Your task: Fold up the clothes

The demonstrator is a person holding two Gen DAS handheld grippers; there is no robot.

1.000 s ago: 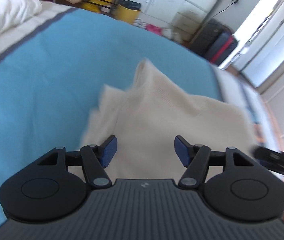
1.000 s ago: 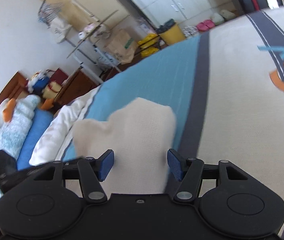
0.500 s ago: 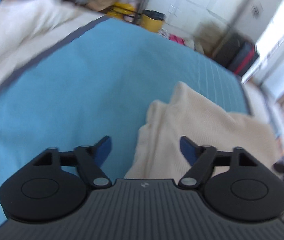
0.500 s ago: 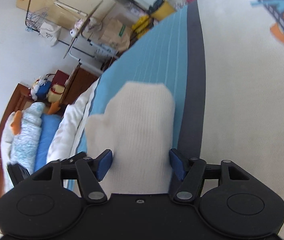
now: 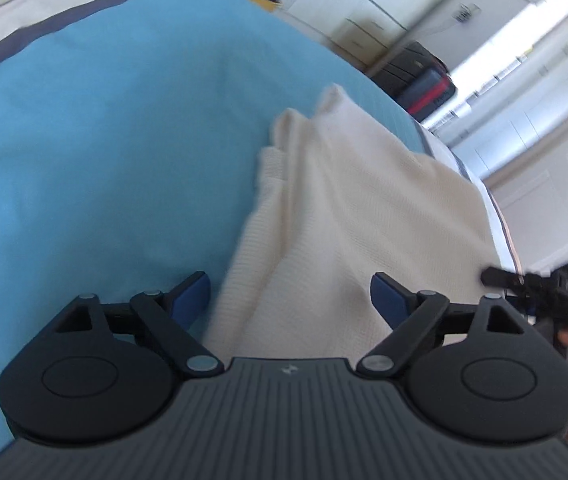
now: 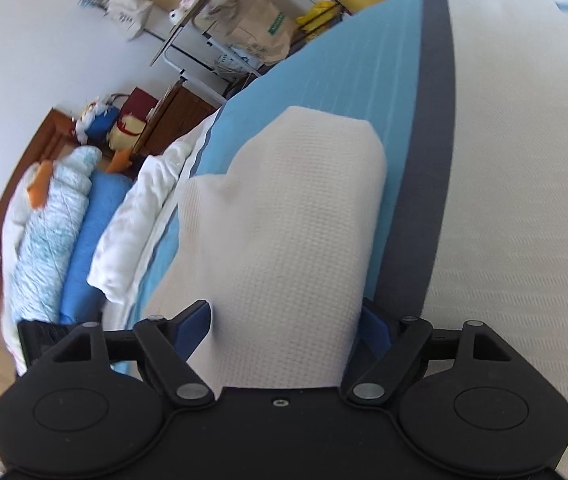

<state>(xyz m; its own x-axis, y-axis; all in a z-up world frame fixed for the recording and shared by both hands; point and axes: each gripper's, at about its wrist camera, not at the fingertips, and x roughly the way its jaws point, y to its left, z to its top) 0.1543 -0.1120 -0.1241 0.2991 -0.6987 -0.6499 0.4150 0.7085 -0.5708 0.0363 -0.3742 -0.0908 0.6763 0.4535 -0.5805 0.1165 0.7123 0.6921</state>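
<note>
A bed [image 5: 83,140] covered by a blue sheet is filling most of both views, with a dark grey band [image 6: 432,160] and a cream bedspread [image 6: 524,200] running along one side of the blue. White bedding [image 6: 139,216] is bunching along the opposite edge of the bed. A cream waffle-knit garment [image 5: 344,208] is lying on the blue sheet, near the edge with the dark band, its cloth gathering into folds at the far end. The left gripper [image 5: 290,296] is standing with fingers spread wide over the garment's near end, pinching nothing. The right gripper [image 6: 286,322] is also spread, the garment [image 6: 284,220] running between its blue pads [image 6: 197,318]; whether they are pressing the cloth cannot be told.
</note>
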